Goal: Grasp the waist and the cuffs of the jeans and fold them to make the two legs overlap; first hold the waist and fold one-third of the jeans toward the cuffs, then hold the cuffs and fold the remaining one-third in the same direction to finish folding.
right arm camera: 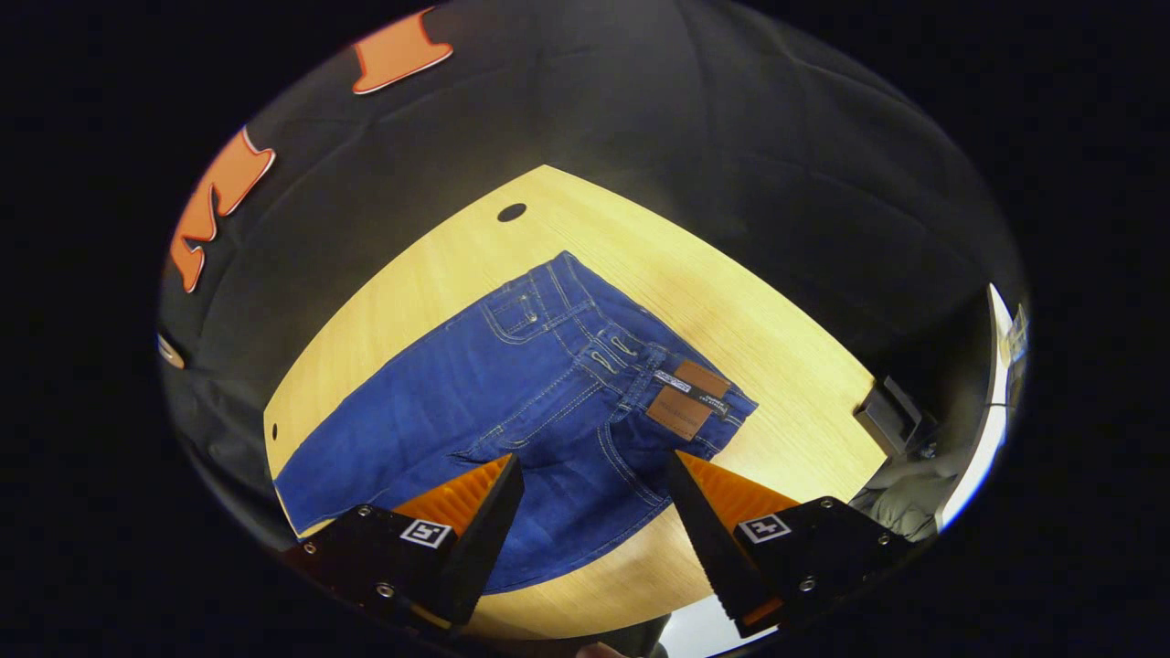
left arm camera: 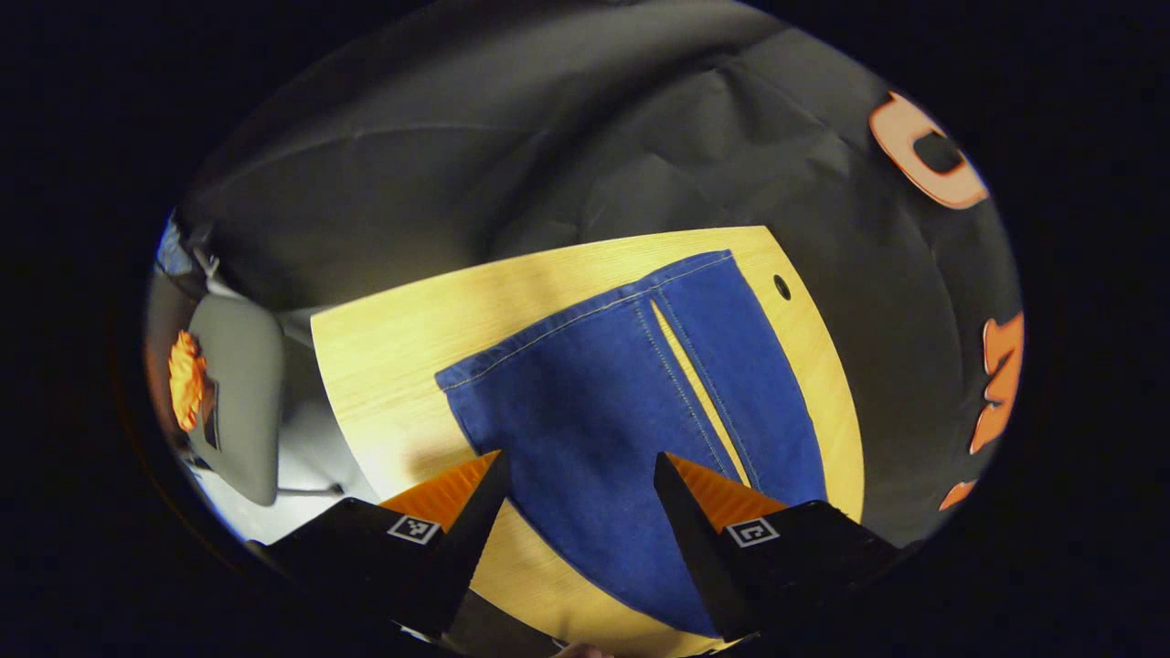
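Note:
Blue jeans lie flat on a light wooden table [left arm camera: 384, 366]. The left gripper view looks down the two legs [left arm camera: 603, 402], which lie side by side with a thin strip of table between them, the cuffs [left arm camera: 585, 315] at the far end. My left gripper [left arm camera: 578, 471] hovers open above the legs, holding nothing. In the right gripper view the waist [right arm camera: 640, 366] with its brown leather patch [right arm camera: 687, 399] lies ahead, a front pocket [right arm camera: 521, 315] to its left. My right gripper [right arm camera: 594, 475] hangs open above the seat of the jeans [right arm camera: 512, 393].
A grey chair [left arm camera: 238, 393] with an orange thing on it stands left of the table. A small round cable hole [left arm camera: 782, 286], seen also as the hole [right arm camera: 511, 212], sits near the table's far edge. A dark box [right arm camera: 888, 416] stands off the table's right side.

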### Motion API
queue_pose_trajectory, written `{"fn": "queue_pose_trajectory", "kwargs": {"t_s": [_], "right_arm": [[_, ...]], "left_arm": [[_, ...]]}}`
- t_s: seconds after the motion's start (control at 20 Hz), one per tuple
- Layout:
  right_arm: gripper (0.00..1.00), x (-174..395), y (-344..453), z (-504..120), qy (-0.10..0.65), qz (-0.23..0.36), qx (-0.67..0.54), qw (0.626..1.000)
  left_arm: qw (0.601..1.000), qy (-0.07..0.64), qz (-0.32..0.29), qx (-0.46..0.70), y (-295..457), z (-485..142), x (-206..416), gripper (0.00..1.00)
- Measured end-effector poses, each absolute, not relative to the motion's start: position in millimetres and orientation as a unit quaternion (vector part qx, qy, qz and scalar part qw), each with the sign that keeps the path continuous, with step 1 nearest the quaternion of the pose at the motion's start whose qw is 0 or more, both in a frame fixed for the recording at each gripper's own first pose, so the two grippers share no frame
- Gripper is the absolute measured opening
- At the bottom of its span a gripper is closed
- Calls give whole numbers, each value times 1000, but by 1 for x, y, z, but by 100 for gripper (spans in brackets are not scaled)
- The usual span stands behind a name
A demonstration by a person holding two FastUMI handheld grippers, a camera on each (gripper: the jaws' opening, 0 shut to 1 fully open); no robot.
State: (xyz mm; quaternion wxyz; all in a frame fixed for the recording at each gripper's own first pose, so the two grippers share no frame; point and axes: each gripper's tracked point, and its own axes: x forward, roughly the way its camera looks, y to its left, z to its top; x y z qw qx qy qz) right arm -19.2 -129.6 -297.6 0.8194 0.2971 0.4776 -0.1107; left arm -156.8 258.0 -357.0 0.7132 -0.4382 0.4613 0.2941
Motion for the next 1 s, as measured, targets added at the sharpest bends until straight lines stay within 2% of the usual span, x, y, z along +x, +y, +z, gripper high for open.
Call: {"fn": "queue_pose_trajectory", "kwargs": {"t_s": [0.25, 0.45, 0.75, 1.0], "right_arm": [[98, -21, -128, -309, 489, -113, 346, 793], [98, -27, -135, -322, 496, -123, 350, 785], [98, -32, -142, -337, 497, -137, 393, 761], [98, -27, -141, -340, 487, -136, 415, 756]], "left_arm": [[680, 465, 301, -480, 273, -375, -170, 98], [680, 450, 293, -499, 279, -381, -173, 98], [716, 425, 230, -504, 282, -382, -147, 96], [733, 409, 196, -506, 276, -387, -115, 95]]}}
